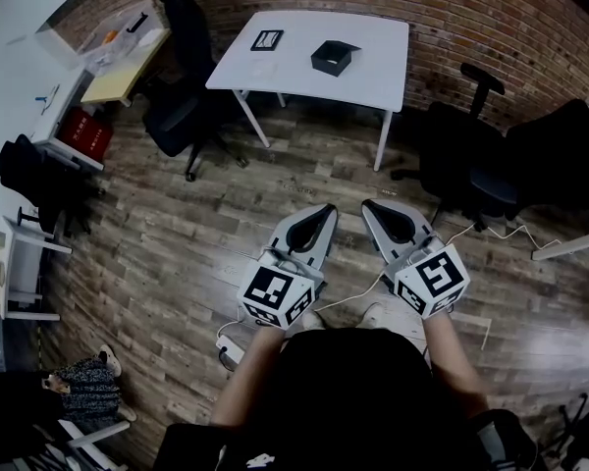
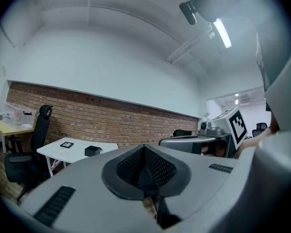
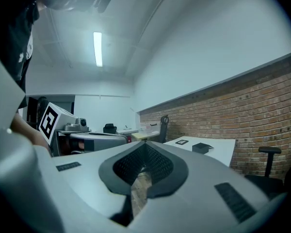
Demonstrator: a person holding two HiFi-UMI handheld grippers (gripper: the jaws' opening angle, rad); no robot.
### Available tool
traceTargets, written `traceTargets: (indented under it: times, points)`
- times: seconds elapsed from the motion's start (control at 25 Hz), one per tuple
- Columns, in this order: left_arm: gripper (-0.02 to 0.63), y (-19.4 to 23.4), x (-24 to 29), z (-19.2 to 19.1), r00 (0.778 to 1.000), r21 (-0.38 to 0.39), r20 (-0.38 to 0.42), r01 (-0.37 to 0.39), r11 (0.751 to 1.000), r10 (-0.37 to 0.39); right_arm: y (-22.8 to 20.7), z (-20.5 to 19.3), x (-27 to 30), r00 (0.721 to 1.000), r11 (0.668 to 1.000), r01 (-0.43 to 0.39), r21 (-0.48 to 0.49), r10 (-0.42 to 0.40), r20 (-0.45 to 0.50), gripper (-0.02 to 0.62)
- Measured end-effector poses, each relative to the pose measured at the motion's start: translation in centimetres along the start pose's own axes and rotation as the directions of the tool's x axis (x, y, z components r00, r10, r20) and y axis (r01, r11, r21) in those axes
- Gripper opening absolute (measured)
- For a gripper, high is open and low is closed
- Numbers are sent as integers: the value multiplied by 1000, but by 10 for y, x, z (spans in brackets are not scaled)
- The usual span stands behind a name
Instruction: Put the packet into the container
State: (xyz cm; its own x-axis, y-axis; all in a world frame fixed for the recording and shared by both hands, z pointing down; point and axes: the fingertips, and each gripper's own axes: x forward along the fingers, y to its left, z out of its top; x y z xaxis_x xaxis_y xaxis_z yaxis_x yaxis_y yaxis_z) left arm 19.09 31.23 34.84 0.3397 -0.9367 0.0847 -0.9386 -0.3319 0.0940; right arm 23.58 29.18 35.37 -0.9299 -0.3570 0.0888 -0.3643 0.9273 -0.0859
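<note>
A white table (image 1: 373, 67) stands far ahead by the brick wall. On it sit a small black open container (image 1: 334, 57) and, to its left, a flat black packet (image 1: 267, 39). I hold both grippers side by side over the wooden floor, well short of the table. My left gripper (image 1: 326, 210) and right gripper (image 1: 370, 207) are both shut with nothing in them. In the left gripper view the jaws (image 2: 144, 147) meet, with the container (image 2: 92, 150) and packet (image 2: 67, 144) small beyond. The right gripper view shows its jaws (image 3: 145, 145) touching at the tips, the container (image 3: 202, 148) and packet (image 3: 181, 141) on the table.
A black office chair (image 1: 182, 106) stands left of the table, and two more (image 1: 471, 165) stand at the right. Desks with clutter (image 1: 108, 57) line the left wall. A white cable (image 1: 491, 234) trails over the wooden floor (image 1: 177, 243) between me and the table.
</note>
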Motion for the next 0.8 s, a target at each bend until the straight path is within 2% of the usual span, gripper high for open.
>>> traceTargets:
  times: [0.36, 0.52, 0.8]
  points:
    - [8, -16, 14, -7, 999, -8, -10, -52, 999, 52, -16, -2, -23, 1000, 1000, -24, 1, 24, 1, 5]
    - [8, -34, 25, -8, 999, -1, -5, -52, 999, 52, -30, -7, -39, 999, 999, -34, 8, 34, 0, 5]
    - [8, -51, 32, -12, 997, 20, -28, -73, 997, 73, -53, -18, -58, 1000, 998, -29, 53, 29, 0, 5]
